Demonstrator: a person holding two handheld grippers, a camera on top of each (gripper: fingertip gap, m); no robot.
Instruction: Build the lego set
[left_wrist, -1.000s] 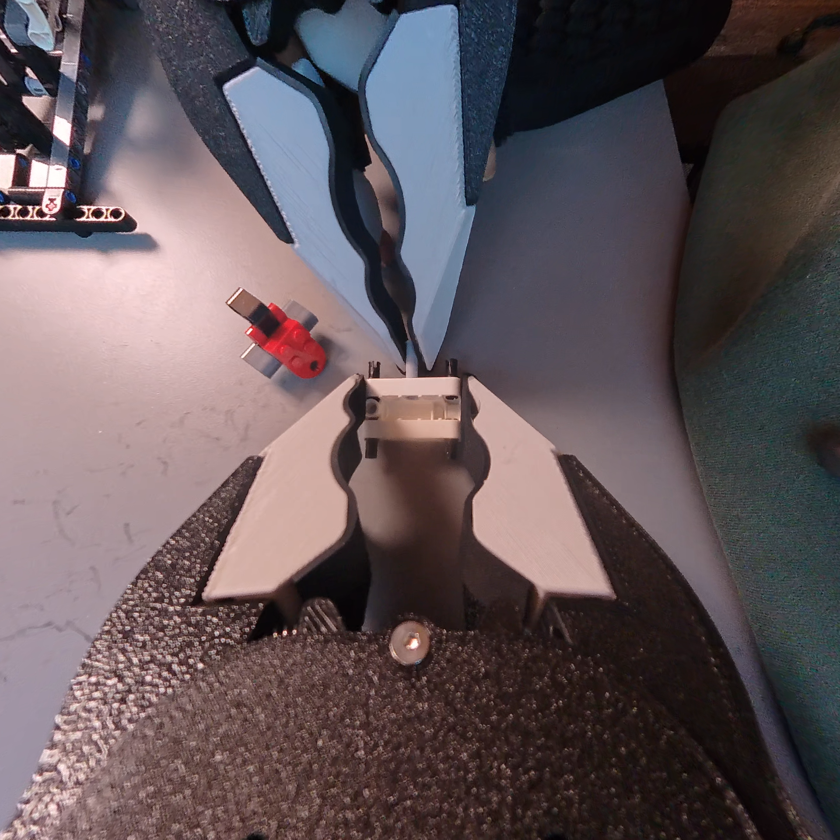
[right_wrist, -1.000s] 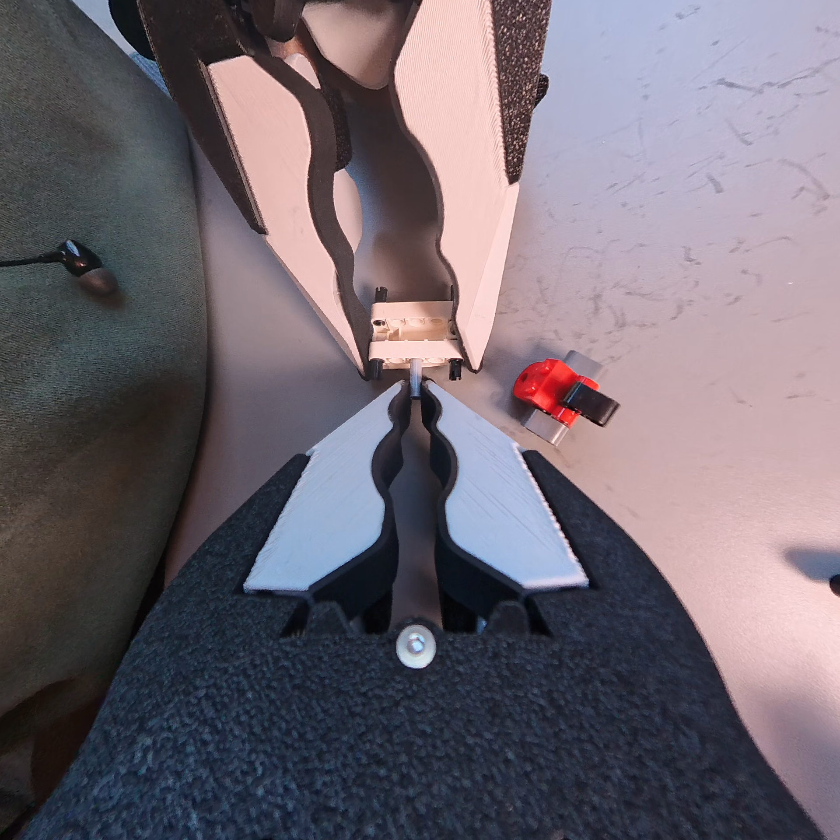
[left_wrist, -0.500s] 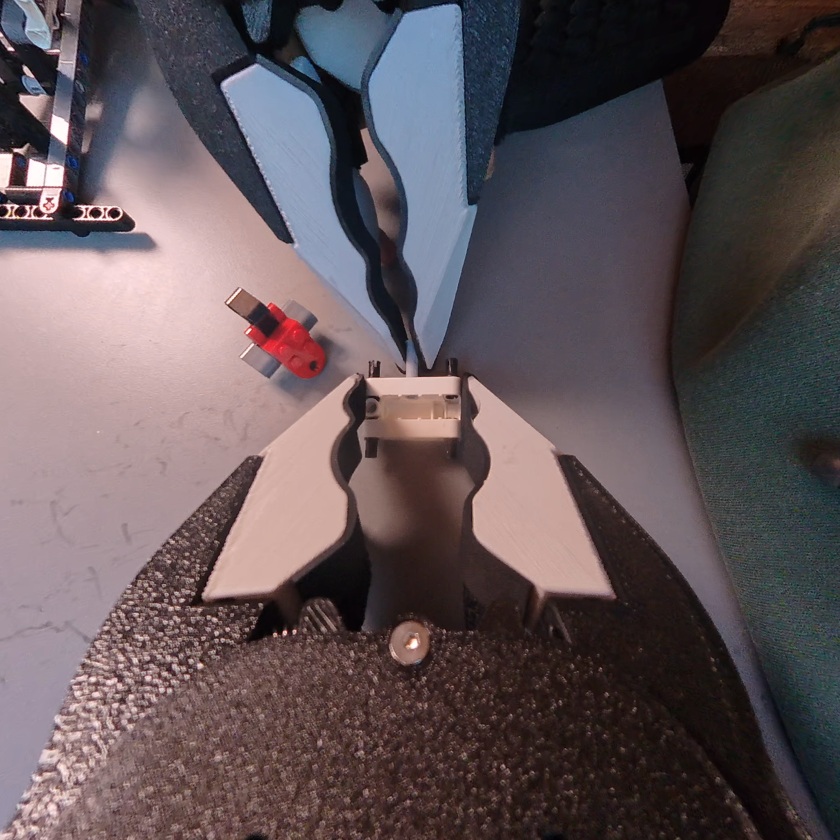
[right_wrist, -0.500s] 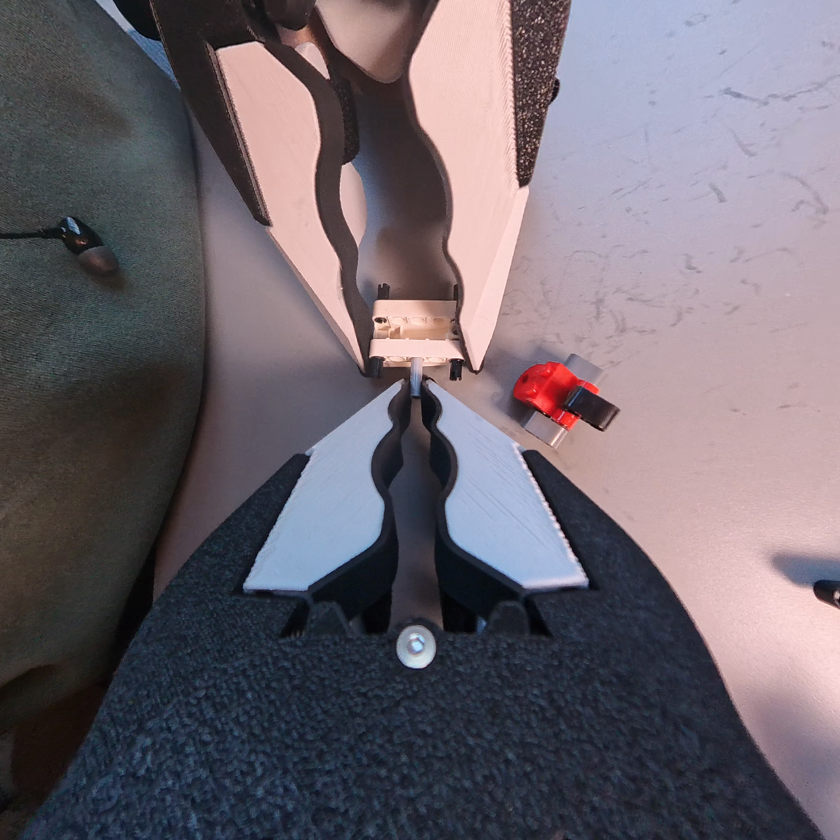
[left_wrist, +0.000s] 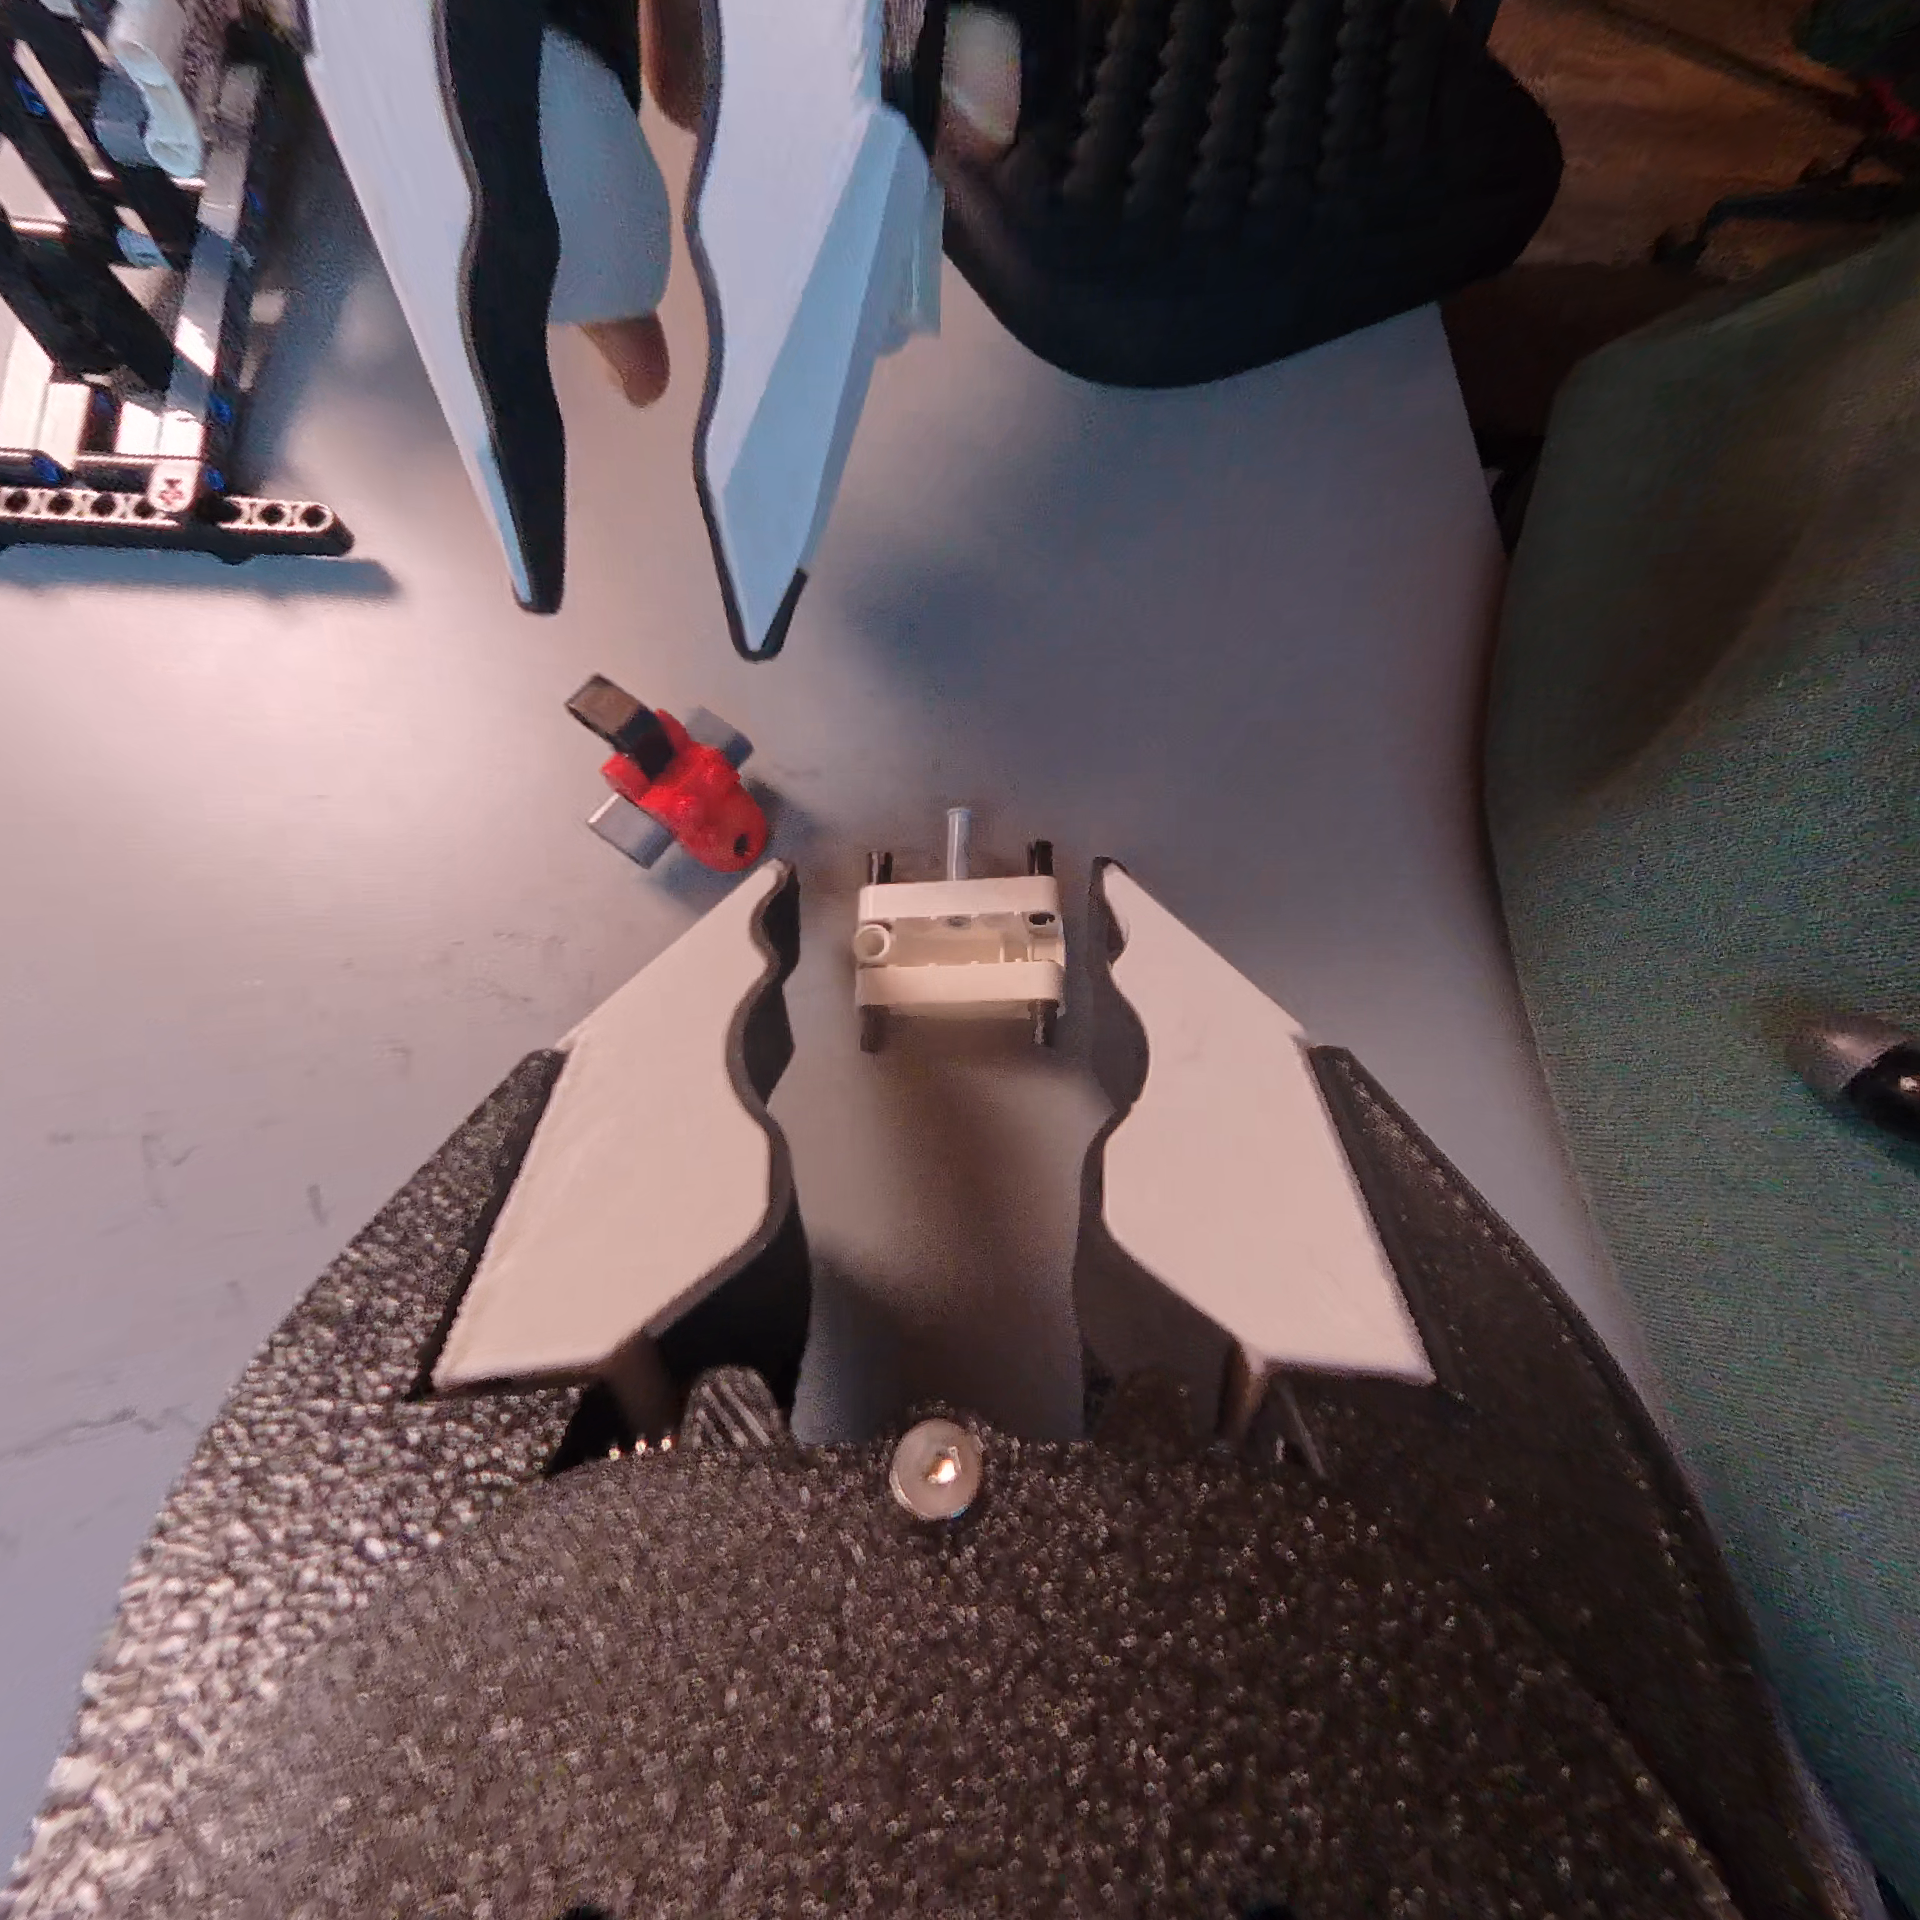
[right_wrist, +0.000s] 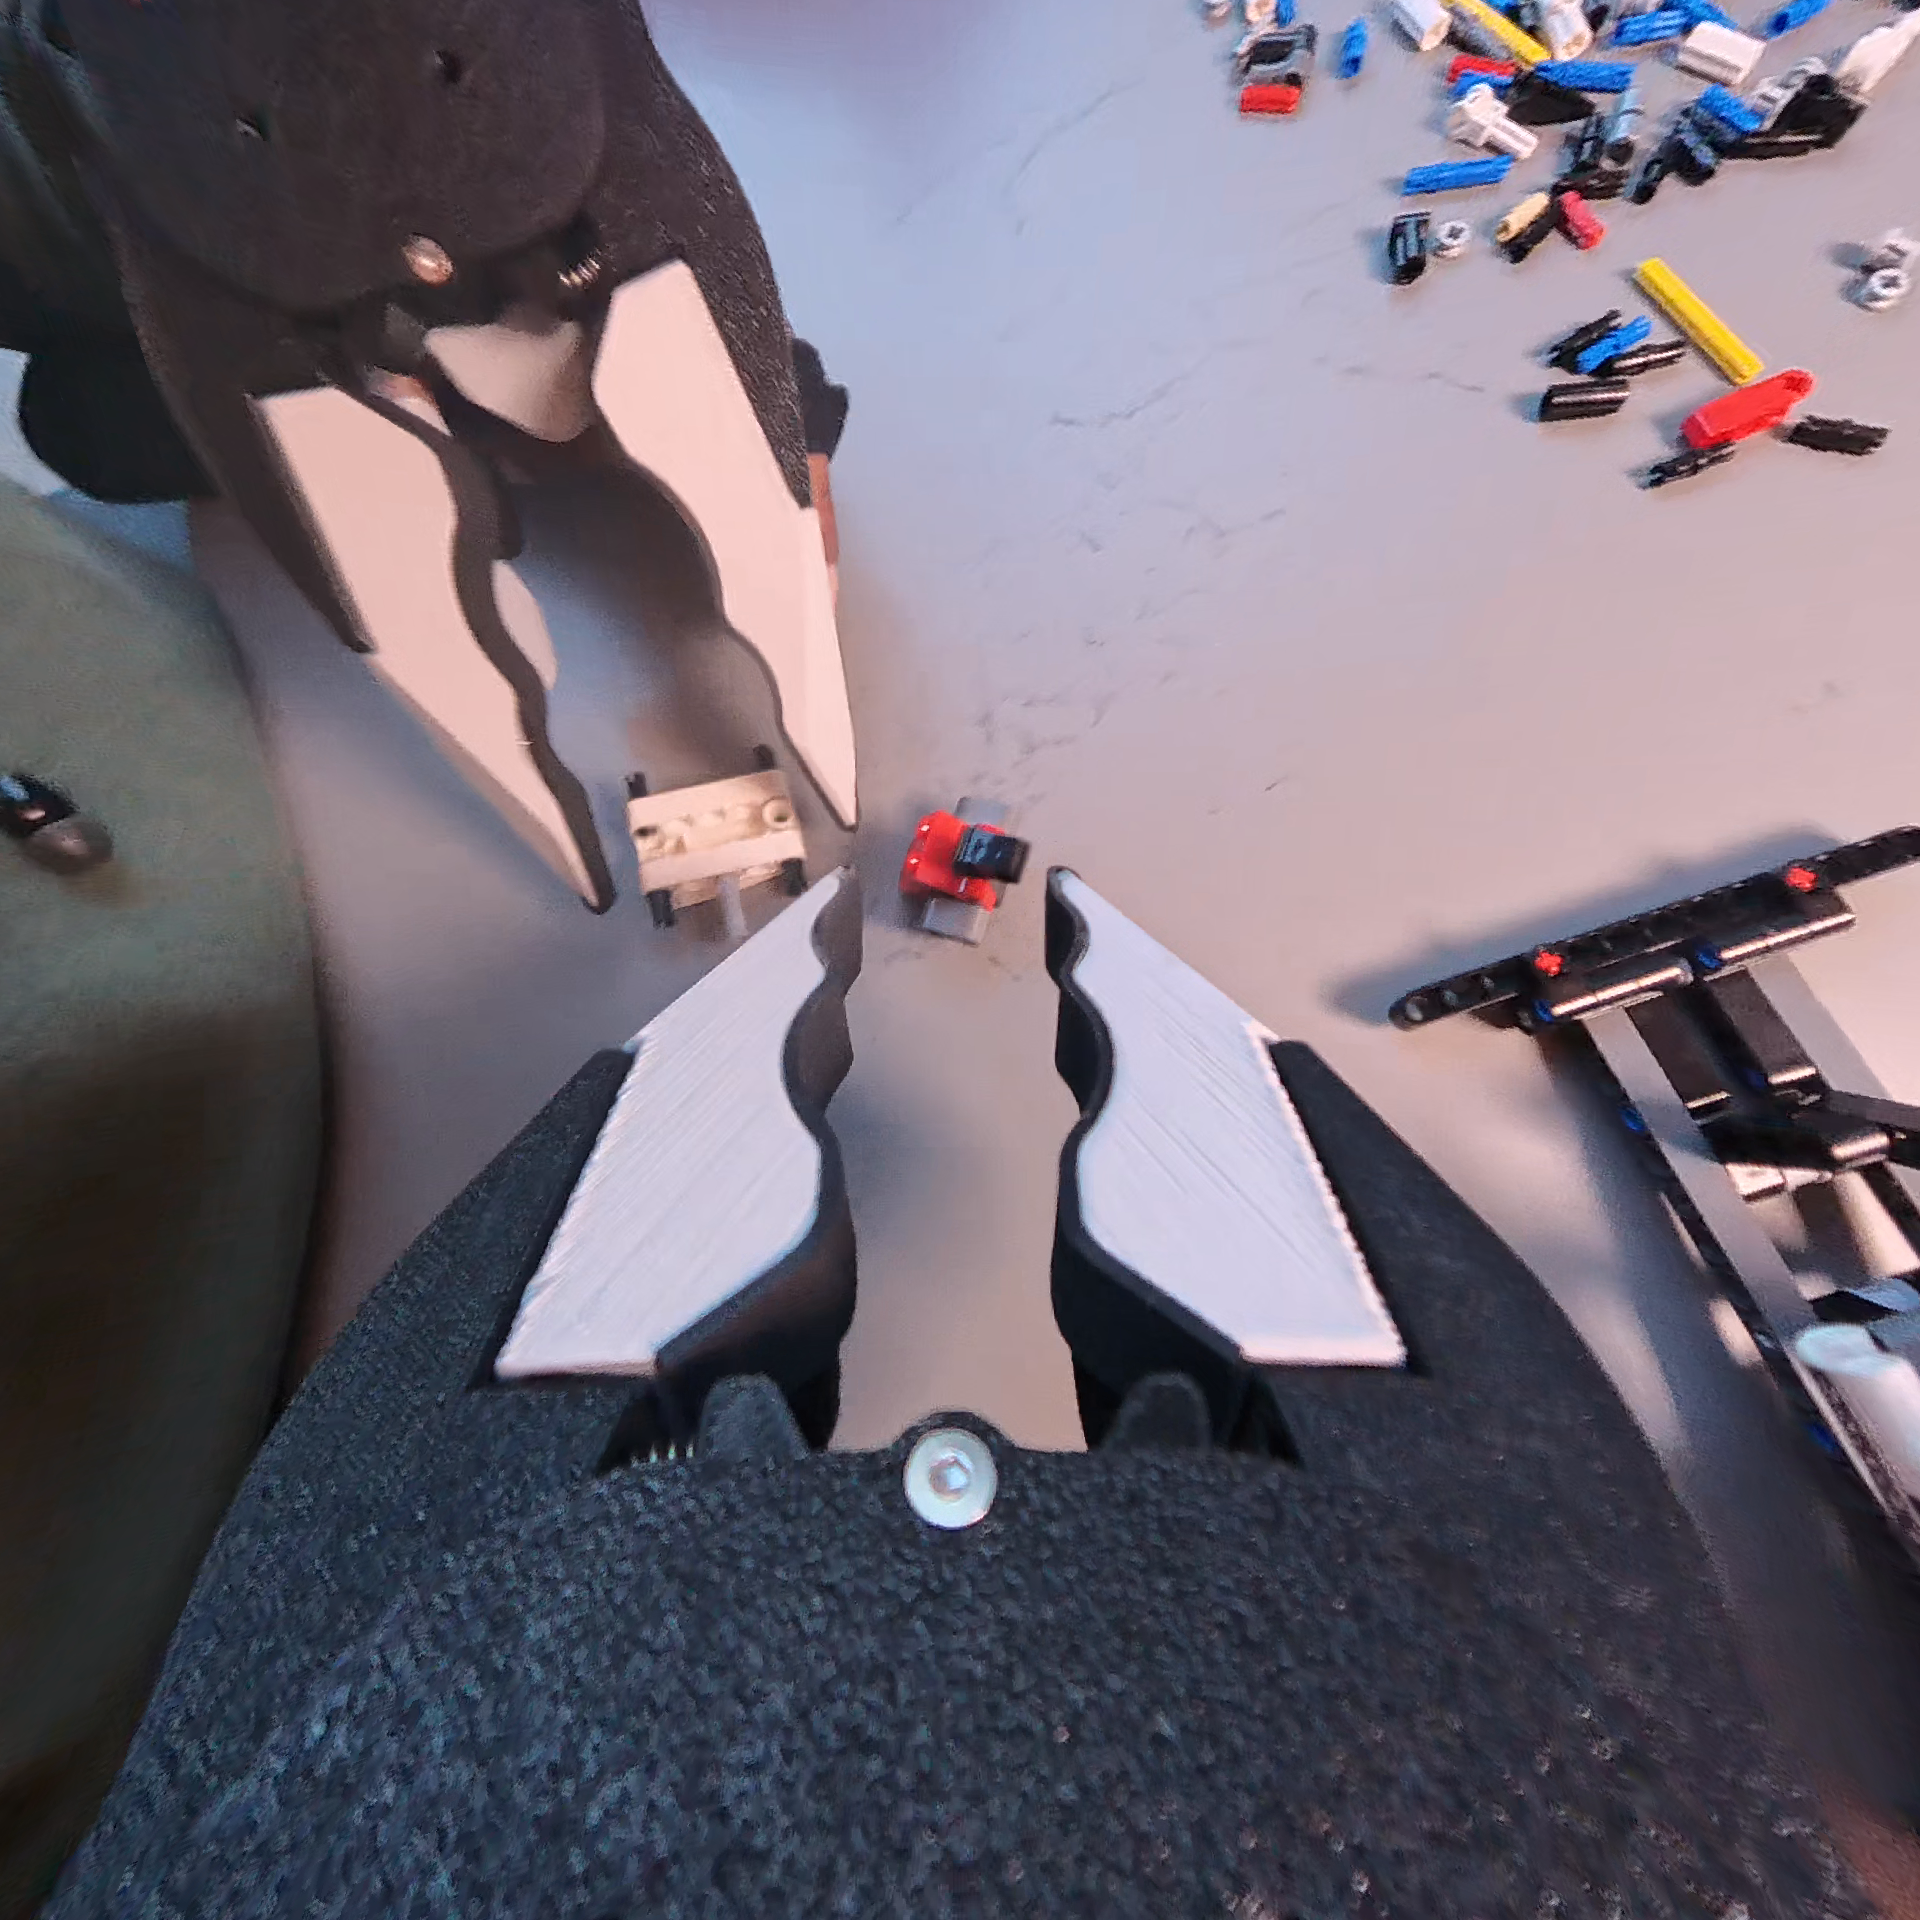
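A small white Lego block (left_wrist: 961, 945) with black pins and a grey axle (left_wrist: 954, 831) sticking out of it lies on the grey table. My left gripper (left_wrist: 940, 883) is open, with the block loose between its tips and touching neither finger. My right gripper (right_wrist: 948, 883) is open and empty. A small red, grey and black assembly (right_wrist: 961, 862) lies just beyond its tips. The assembly also shows in the left wrist view (left_wrist: 675, 784). The right gripper (left_wrist: 655, 623) shows there too, above the table. The white block (right_wrist: 717, 831) and left gripper (right_wrist: 722, 862) show in the right wrist view.
A black Lego frame (right_wrist: 1714, 1039) lies to the right of the right gripper and also shows in the left wrist view (left_wrist: 104, 312). Several loose pieces (right_wrist: 1558, 156) are scattered at the far right. Green fabric (left_wrist: 1714, 727) borders the table edge. A black chair (left_wrist: 1247, 156) stands beyond the table.
Both grippers have opened. The left has let go of the white block. The right has let go of the grey axle, pulled back and swung over towards the red assembly.
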